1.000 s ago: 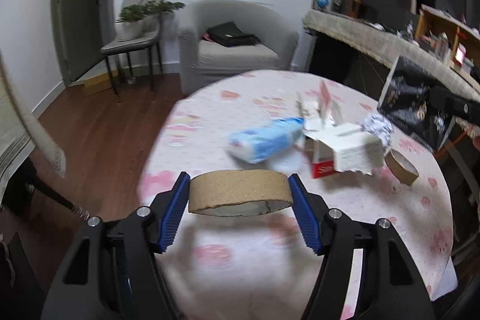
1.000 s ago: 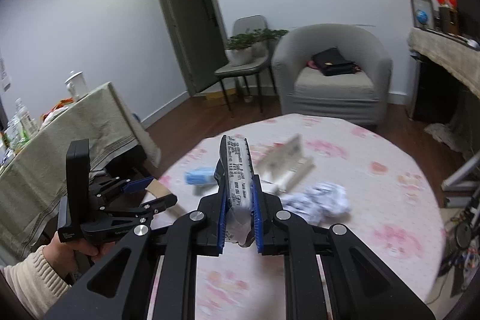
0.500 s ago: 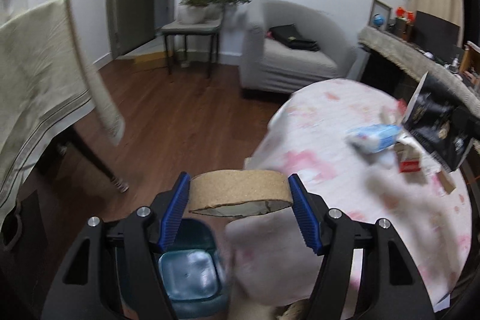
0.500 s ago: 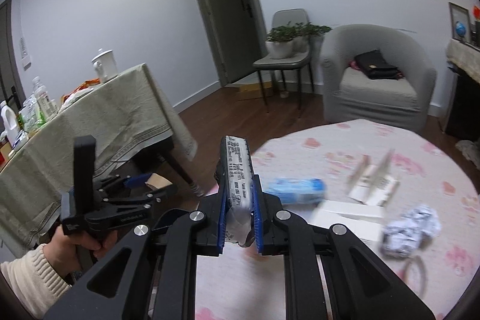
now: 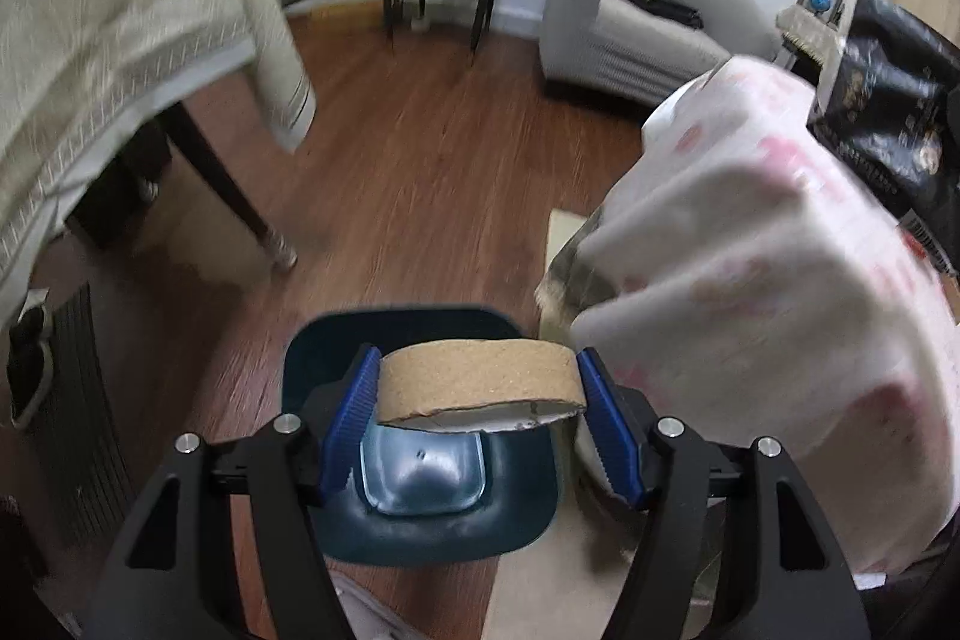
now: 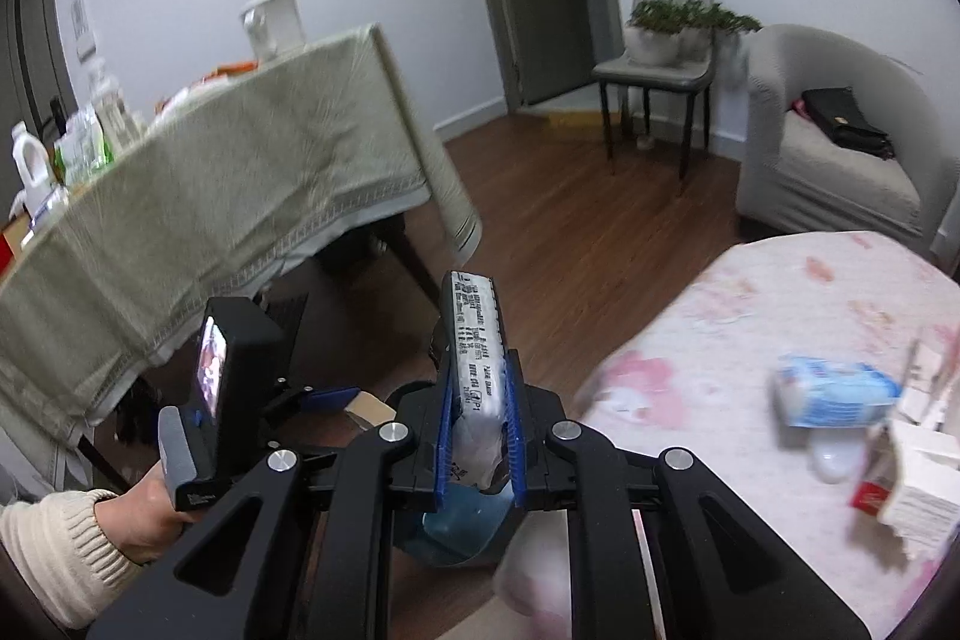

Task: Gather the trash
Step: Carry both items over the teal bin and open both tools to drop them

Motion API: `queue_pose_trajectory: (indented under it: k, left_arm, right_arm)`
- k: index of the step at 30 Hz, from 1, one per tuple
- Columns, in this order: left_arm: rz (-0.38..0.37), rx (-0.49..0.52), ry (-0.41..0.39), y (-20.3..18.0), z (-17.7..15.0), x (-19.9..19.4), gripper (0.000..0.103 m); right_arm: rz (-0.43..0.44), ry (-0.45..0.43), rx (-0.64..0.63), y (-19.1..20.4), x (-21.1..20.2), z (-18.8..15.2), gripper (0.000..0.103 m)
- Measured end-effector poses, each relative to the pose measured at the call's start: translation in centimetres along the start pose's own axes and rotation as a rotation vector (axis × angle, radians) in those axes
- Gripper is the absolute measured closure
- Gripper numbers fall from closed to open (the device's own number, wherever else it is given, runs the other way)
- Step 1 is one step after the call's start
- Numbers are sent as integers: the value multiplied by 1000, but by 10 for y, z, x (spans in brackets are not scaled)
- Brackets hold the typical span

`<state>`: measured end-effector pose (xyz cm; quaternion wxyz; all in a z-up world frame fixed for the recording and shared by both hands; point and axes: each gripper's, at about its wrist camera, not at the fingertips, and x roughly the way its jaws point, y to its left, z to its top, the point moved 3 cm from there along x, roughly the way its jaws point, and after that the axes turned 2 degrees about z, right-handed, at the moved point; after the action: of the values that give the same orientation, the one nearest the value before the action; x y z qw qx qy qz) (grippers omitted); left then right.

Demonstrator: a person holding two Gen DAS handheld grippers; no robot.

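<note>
The left gripper (image 5: 480,400) is gripping a cardboard tape core (image 5: 477,379) across its width, its jaws standing moderately wide because the ring fills the gap. It is hanging directly above the dark blue trash bin (image 5: 420,520) on the wooden floor (image 5: 420,172), a position suited to a straight drop. The right gripper (image 6: 477,400) is pinching a flat printed wrapper (image 6: 474,340) edgewise, its jaws nearly together since the packet is thin. It too is pointing toward the bin, beside the floral-clothed counter (image 6: 750,340). More trash, including a blue-and-white packet (image 6: 834,391) and a torn carton (image 6: 918,484), is lying on that counter awaiting collection.
</note>
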<state>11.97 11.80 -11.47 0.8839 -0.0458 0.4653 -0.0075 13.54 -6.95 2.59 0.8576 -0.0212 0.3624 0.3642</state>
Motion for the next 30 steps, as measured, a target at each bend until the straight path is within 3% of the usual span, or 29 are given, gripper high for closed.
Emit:
queue_pose_trajectory:
  k: [8,13,16,26,30]
  left_arm:
    - [59,-28,112,39,-26,27,34]
    - [60,-18,159,47,-36,40,34]
    - [52,-16,175,48,-39,43,28]
    - [47,-48,89,69,-33,14,25]
    - [37,-65,37,76,-28,-3,29]
  right_arm:
    - [2,97,-18,30,51,-9,88]
    - [10,153,-22,40,76,-16,88]
    - [13,198,-13,41,92,-23,88]
    - [-7,297,-7,45,137,-42,88]
    - [-13,340,-20,51,153,-50,88]
